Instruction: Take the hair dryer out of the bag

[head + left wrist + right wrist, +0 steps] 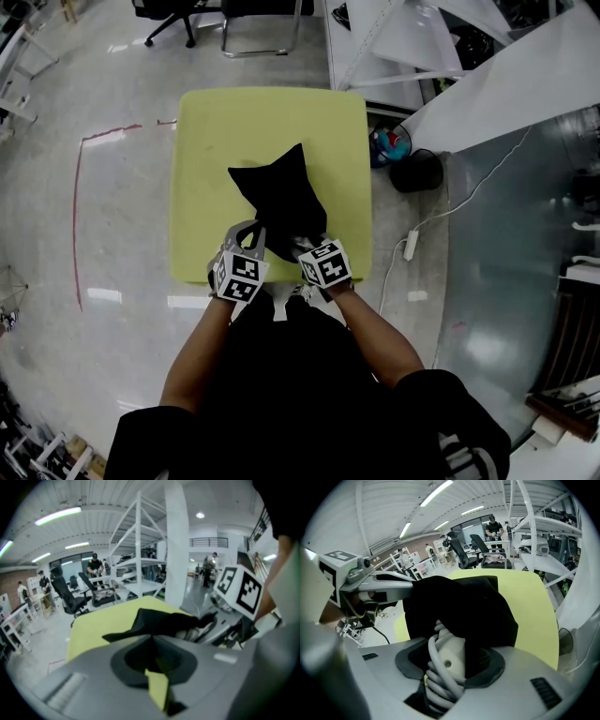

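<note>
Clamping, right: the right gripper (307,247) has its fingers set wide on the white hair dryer (452,656). They close round its handle, which has the grey cord (433,672) wound about it.
Pinching, left: the left gripper (253,239) has its fingers together on the near edge of the black bag (281,192).
Hair dryer's place: its lower end shows at the bag's mouth, near the front edge of the yellow-green surface (234,122). The rest lies under the black fabric.
Right gripper view only: the dryer and its cord. From above, only the bag shows at that spot.
Left gripper view only: a sliver of the surface under the closed fingers, with the bag rising just beyond them and the right gripper off to the right.
Head view only: the whole layout. The bag lies mid-surface with its pointed end away from the person, and both grippers sit side by side at its near end.
Arms: the left forearm (192,361) and right forearm (380,342) reach forward and converge. Both grippers tilt down toward the bag.
</note>
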### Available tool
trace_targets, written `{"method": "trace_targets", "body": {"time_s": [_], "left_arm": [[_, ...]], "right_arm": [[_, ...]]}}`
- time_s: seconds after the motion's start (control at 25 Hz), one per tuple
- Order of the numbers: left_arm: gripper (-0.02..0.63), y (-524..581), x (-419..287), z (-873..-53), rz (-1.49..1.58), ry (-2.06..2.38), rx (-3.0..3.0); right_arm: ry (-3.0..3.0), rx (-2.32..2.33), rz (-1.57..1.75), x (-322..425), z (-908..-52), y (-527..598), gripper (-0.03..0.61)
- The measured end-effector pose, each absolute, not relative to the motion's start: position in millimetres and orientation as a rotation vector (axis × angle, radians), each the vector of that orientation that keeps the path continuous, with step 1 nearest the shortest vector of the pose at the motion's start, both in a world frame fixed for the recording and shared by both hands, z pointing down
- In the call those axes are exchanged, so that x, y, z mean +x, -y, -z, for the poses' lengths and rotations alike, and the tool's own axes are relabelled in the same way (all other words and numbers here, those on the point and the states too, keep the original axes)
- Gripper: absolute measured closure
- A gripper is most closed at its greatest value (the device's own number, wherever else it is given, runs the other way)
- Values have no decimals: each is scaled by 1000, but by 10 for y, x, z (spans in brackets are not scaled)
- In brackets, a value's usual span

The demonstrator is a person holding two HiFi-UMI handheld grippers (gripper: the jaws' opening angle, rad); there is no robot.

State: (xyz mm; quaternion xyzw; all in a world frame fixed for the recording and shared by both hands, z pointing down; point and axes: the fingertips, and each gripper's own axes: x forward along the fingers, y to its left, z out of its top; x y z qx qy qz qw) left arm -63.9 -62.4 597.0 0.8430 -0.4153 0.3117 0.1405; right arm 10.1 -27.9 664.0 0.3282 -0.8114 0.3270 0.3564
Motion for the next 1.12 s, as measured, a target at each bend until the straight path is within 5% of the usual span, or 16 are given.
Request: {"method": "trace_targets", "body": {"time_s": [1.12], "left_arm": [[595, 820, -999, -6128, -930, 1280, 2323]], "right_arm": [[2496, 403, -1005, 295, -6033, -339, 403]]}}
